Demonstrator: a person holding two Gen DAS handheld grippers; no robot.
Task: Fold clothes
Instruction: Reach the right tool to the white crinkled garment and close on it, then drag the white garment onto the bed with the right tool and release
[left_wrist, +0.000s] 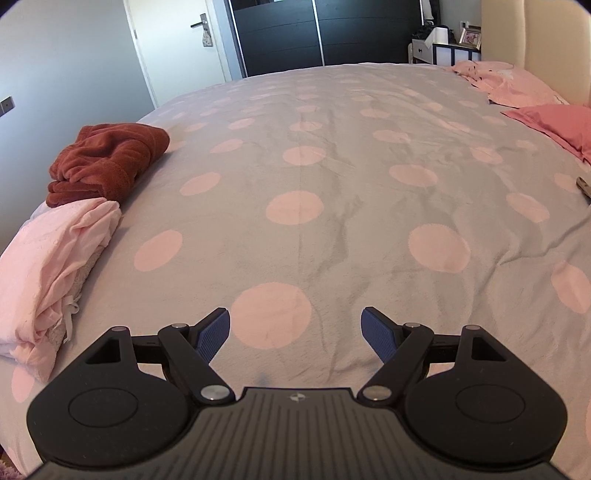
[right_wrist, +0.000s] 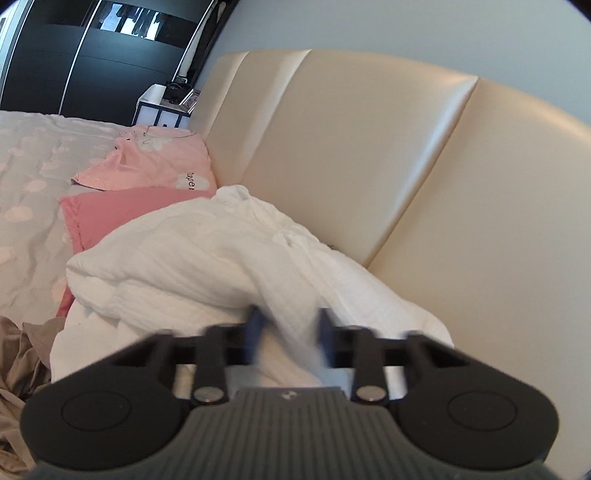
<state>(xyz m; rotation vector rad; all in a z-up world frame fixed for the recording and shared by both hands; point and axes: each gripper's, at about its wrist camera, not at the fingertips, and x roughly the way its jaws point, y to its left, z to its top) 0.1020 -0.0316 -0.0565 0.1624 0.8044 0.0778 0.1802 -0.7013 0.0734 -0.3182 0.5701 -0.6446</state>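
White garment gripped by the right gripper (right_wrist: 290, 332) beside the headboard (right_wrist: 369, 166).

A fold of the white garment (right_wrist: 207, 258) is pinched in the clenched right gripper; the left gripper (left_wrist: 295, 332) is held released over the bed (left_wrist: 332, 184). If pulled by that thin fold, cloth could slip out or drag the beige clothes (right_wrist: 22, 354) along.

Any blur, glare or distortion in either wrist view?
Left wrist view: sharp, the bed cover bulges from the fisheye, corners dark. Right wrist view: the right gripper and the white garment fold between its fingers are motion-smeared, the headboard carries soft glare, and the wardrobe bows.
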